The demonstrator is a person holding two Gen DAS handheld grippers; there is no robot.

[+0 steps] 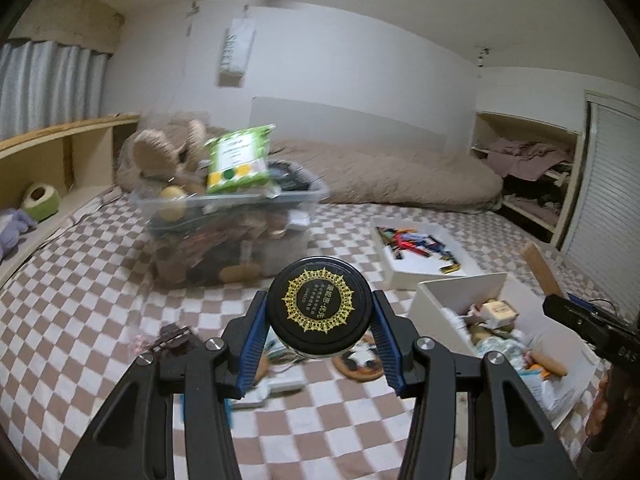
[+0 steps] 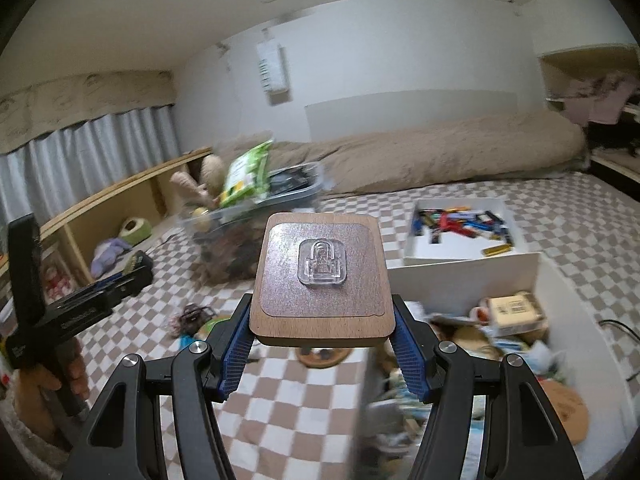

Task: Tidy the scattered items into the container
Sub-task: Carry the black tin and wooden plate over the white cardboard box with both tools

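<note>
Standing by the bed rn, both grippers are up over the checkered blanket (image 1: 80, 320) w/ stuff in them. Left gripper (image 1: 320, 320) is clamped on a jar (image 1: 318, 308), black lid w/ a gold pattern facing up, blue pads squeezing it from both sides, barely any room left in the jaws. Right gripper (image 2: 322, 332) has a small wooden board (image 2: 322, 276) pinched by its near edge, lying flat, w/ a clear plastic hook (image 2: 321, 265) stuck on a shiny pad on top. Jaws are partway closed on it.

Clear plastic bin (image 1: 236, 224) sits further up the bed, well ahead of both grippers, already stuffed: green packet (image 1: 240, 160) poking out the top, plus a plush toy (image 1: 168, 148) right behind/in it, can't tell which bc of blur. White tray (image 1: 424, 252) w/ batteries and pens is to the right of the bin. Nearer, a white box (image 1: 460, 296) full of misc clutter sits just right of the left gripper.

Few bits are loose on the blanket below the jar, incl a round coaster thing (image 1: 360, 364) and some dark tangled item (image 1: 172, 340). Rolled beige duvet (image 1: 400, 172) runs along the far wall.
</note>
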